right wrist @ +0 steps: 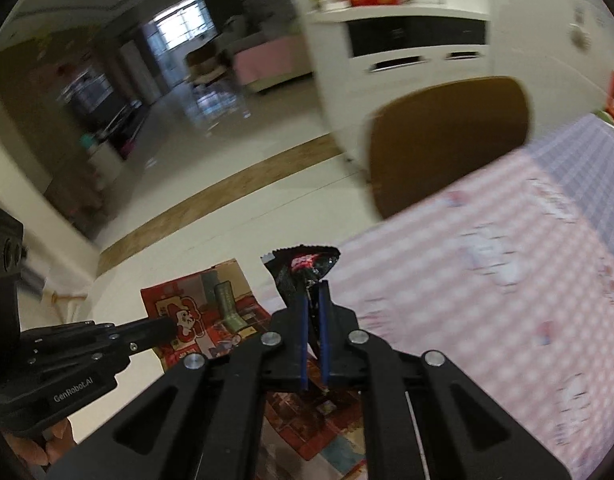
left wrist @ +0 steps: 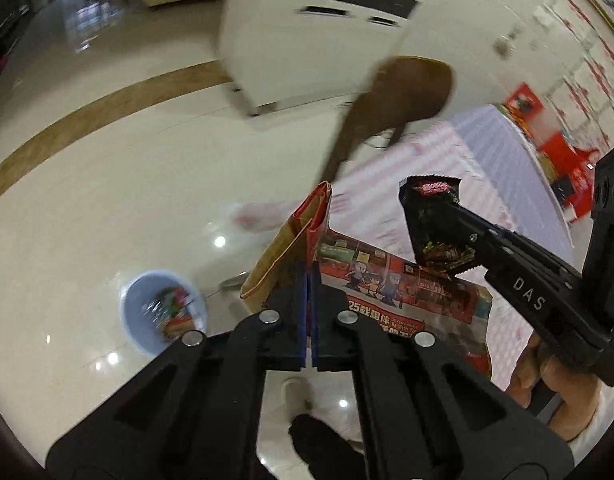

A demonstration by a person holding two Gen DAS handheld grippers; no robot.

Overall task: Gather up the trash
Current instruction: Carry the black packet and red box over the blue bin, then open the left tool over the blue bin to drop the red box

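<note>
Trash is in both my tools, mid-carry: bin (left wrist: 163, 312) low at eight o'clock on open floor, my left gripper (left wrist: 309, 276) clamped on the paper bag (left wrist: 403, 292), my right gripper (right wrist: 313, 300) pinching the black wrapper (right wrist: 303, 268). Next I'd swing left and drop, clearing the table edge (left wrist: 507, 184) at two o'clock.

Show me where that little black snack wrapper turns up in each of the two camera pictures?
Left wrist view: the black snack wrapper sits right of centre, pinched by the right gripper reaching in from the right edge.
Right wrist view: the wrapper is at centre, sticking up from between that gripper's own jaws.
Shared landmark: the brown chair back beside the pink checked tablecloth.
</note>
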